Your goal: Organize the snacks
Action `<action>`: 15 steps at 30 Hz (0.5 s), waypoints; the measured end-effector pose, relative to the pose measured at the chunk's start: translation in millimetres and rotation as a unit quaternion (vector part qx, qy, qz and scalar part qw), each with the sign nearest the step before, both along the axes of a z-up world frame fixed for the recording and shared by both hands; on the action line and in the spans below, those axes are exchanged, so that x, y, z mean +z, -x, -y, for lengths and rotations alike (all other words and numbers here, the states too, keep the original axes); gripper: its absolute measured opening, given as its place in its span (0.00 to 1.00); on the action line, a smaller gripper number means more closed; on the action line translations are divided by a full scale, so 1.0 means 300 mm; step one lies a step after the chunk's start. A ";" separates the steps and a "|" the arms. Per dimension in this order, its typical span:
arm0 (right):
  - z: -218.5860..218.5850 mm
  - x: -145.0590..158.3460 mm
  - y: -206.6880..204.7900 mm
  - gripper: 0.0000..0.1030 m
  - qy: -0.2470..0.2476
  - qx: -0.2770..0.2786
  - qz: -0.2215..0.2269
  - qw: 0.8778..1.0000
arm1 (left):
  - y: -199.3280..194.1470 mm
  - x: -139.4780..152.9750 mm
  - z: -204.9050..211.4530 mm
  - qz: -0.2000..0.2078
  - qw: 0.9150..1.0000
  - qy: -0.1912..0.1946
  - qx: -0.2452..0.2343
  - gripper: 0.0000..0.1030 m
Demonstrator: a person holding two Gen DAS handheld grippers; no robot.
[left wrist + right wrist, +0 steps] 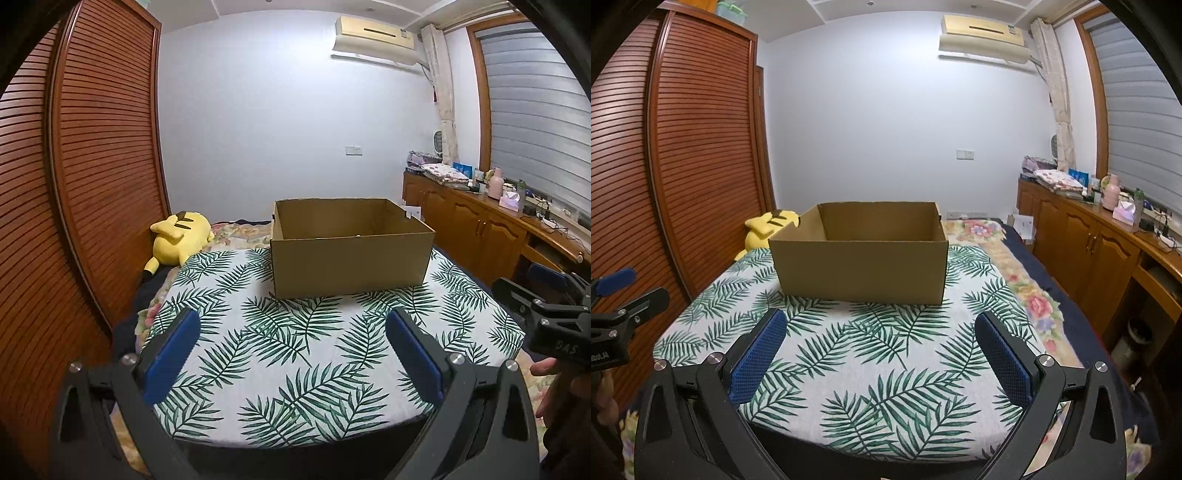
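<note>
Although the task is to organize snacks, no snack shows on the leaf-print cloth in either wrist view; the only task thing in sight is the open cardboard box, which stands on the far part of that cloth on the bed. Something small and pale sits just inside its near wall, too little of it visible to name. The box lies straight ahead of both pairs of jaws and well apart from them, its long axis running across the views, left to right. From the left gripper it sits slightly right of centre; from the right gripper slightly left, so the box is between the two and neither looks clearly nearer. Both grippers are held low over the near edge of the cloth, level and pointing at the box, side by side. Each pair of jaws stands wide apart and grips nothing. A yellow Pikachu plush lies beside the wardrobe.
</note>
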State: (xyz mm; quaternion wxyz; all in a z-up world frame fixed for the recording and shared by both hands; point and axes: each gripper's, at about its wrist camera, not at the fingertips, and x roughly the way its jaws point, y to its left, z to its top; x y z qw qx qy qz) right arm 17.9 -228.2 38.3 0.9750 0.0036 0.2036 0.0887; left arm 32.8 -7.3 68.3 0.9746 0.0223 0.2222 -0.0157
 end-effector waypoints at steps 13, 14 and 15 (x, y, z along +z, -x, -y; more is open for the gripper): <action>0.001 0.001 -0.001 1.00 0.000 0.000 0.001 1.000 | 0.004 -0.004 -0.004 0.001 1.000 0.001 0.002 0.99; 0.001 0.001 -0.002 1.00 0.000 0.001 0.001 1.000 | 0.004 -0.004 -0.004 0.002 1.000 0.001 0.003 0.99; 0.001 0.001 -0.002 1.00 0.000 0.000 0.001 1.000 | 0.005 -0.003 -0.005 0.002 1.000 0.001 0.003 0.99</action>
